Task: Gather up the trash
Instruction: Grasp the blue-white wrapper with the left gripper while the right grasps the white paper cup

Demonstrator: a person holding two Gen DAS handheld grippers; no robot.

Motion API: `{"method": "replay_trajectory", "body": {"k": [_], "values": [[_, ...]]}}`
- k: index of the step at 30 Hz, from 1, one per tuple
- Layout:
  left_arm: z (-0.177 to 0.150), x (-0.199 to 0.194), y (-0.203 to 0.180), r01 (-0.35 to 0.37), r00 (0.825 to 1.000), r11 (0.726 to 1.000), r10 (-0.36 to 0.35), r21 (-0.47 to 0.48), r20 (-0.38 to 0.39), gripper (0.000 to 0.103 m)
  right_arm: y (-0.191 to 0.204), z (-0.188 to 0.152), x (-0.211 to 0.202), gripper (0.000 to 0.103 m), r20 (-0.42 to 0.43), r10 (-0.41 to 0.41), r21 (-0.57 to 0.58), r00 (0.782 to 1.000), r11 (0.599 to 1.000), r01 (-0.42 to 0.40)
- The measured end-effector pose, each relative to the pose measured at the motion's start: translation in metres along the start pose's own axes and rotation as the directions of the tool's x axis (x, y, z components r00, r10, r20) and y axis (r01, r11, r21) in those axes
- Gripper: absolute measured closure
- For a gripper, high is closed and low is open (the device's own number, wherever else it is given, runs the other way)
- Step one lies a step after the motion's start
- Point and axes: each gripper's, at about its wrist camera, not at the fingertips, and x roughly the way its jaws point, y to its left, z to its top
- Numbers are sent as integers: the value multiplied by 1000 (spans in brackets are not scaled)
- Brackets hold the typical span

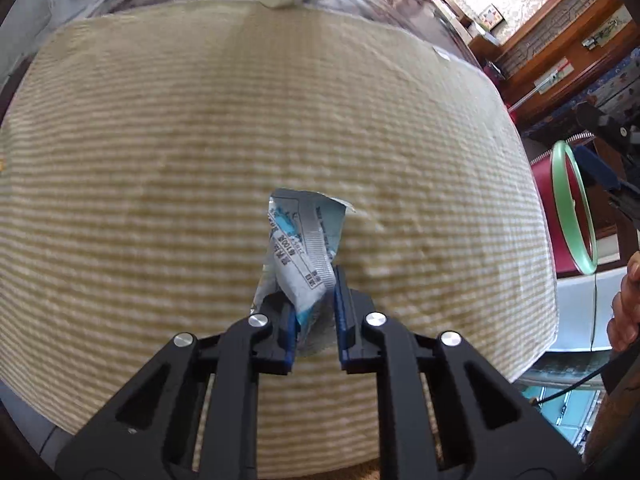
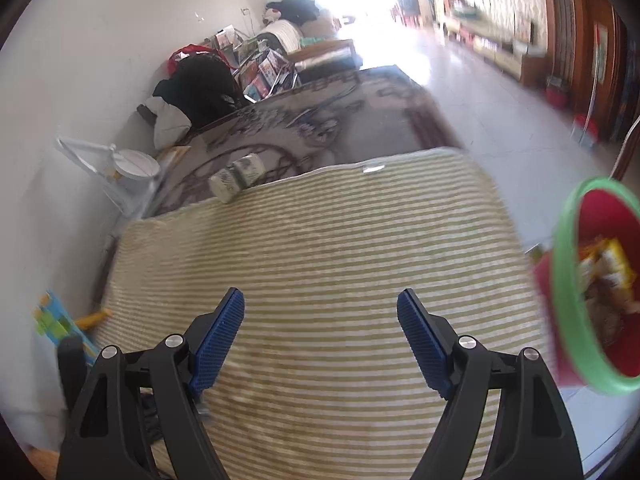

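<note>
- Left wrist view: my left gripper (image 1: pixel 316 312) is clamped on a wrapper (image 1: pixel 304 248), its blue pads pinching the lower end.
- The wrapper carries dark printed characters running along its length; I can see digits among them but cannot read them with any certainty.
- It is a crumpled silver and white packet with light blue patches, its torn top standing up over the striped cloth (image 1: pixel 160 160).
- Its bottom end is hidden between the pads, so I cannot tell whether it touches the cloth.
- At the right edge I see a red bin (image 1: pixel 560 216) with a green rim, partly cut off, with part of a hand (image 1: pixel 626 304) below it.
- A pale object at the cloth's far edge is too blurred to name.
- Right wrist view: my right gripper (image 2: pixel 320 336) has its jaws spread wide with nothing between them, over the cloth (image 2: pixel 320 240).
- The bin (image 2: pixel 576 292) sits at the right, blurred and cut by the frame; inside I see yellow and white wrappers (image 2: pixel 608 272), with no print legible.
- A patterned rug (image 2: pixel 320 120) lies beyond the cloth; the far room is washed out by glare.
</note>
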Motion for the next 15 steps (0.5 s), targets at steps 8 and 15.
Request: {"method": "replay_trajectory", "body": {"k": [8,15], "values": [[33,-32,54,-47,992,999,44,16,117,88,75,79,89,26,-44,17,31,999,999,-16],[33,-31,105,-18,996,1000,19,-17,82,88,112,126,205,26,-143,-56,67,988,996,66]]}}
